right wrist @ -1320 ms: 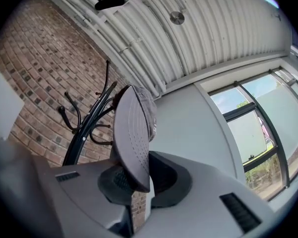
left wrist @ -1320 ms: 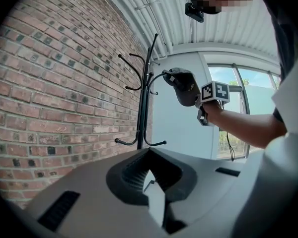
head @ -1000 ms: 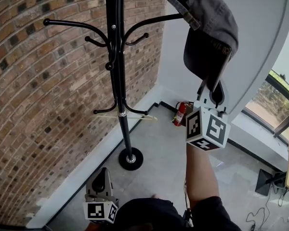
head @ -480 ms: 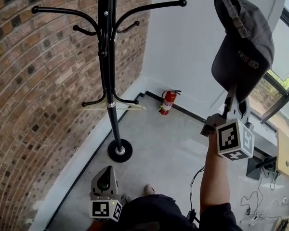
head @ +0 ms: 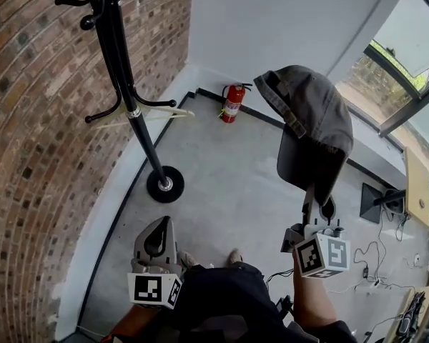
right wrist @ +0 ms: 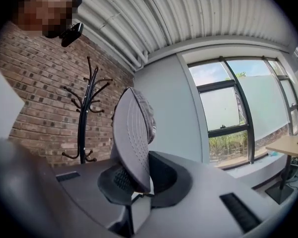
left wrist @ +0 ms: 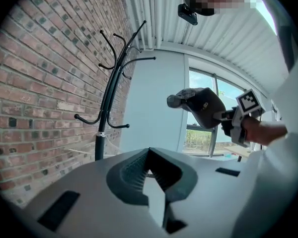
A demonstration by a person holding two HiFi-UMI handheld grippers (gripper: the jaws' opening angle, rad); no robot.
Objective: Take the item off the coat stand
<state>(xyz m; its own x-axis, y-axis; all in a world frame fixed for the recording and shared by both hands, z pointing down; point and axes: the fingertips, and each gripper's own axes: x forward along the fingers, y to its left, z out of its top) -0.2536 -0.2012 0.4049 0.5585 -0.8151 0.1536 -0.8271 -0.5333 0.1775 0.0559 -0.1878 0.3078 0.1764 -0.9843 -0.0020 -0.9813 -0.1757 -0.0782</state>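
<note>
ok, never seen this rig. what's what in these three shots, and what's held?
No robot arm: a person carries a two-jaw gripper in each hand. The head view looks down from a camera on the person's head; the other two cameras ride on the grippers, looking along the jaws. The right gripper is shut on the brim of a dark grey baseball cap, clear of the black coat stand. The left gripper is shut and empty. A red fire extinguisher stands on the floor.

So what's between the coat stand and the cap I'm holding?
In the head view, a red fire extinguisher stands by the wall between the coat stand and the cap; otherwise bare grey floor.
</note>
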